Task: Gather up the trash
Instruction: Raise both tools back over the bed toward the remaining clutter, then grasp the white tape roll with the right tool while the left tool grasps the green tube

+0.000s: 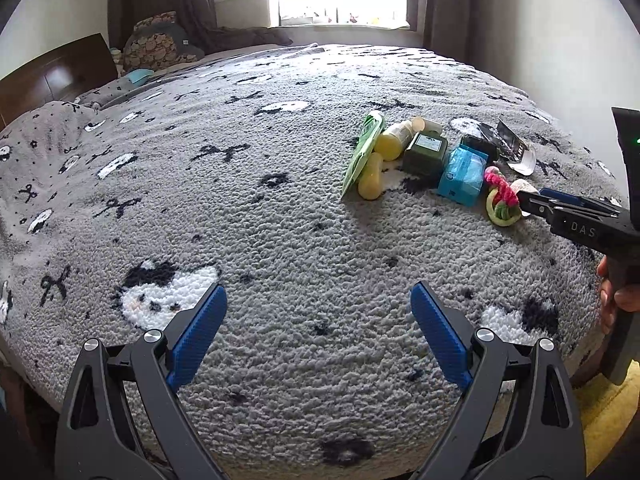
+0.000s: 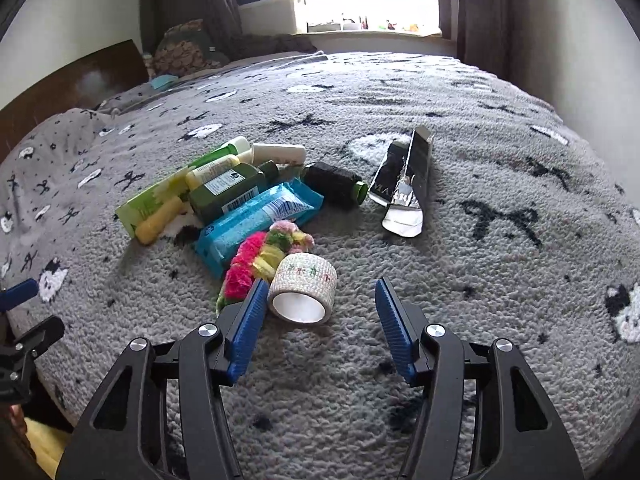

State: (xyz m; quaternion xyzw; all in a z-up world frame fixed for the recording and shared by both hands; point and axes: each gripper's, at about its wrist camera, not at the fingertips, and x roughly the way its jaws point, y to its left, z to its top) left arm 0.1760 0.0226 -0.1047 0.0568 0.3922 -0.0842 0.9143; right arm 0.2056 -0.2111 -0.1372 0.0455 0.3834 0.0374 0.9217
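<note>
apparently nothing collected | torn silver-black foil wrapper (image 2: 404, 184) lay on grey fleece blanket (image 2: 480, 280) beside bottles | right gripper (image 2: 320, 312) half-wide, empty, near tape roll (image 2: 303, 292) | left gripper (image 1: 318, 320) wide, empty

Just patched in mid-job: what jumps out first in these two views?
A bright heap of clutter lies on the grey blanket: a blue packet, a green bottle, a pink-and-yellow pompom ring and a torn silver wrapper off to its right. Nearest, a tape roll lies just ahead of the open right gripper, by its left finger. The left gripper is open over bare blanket.
</note>
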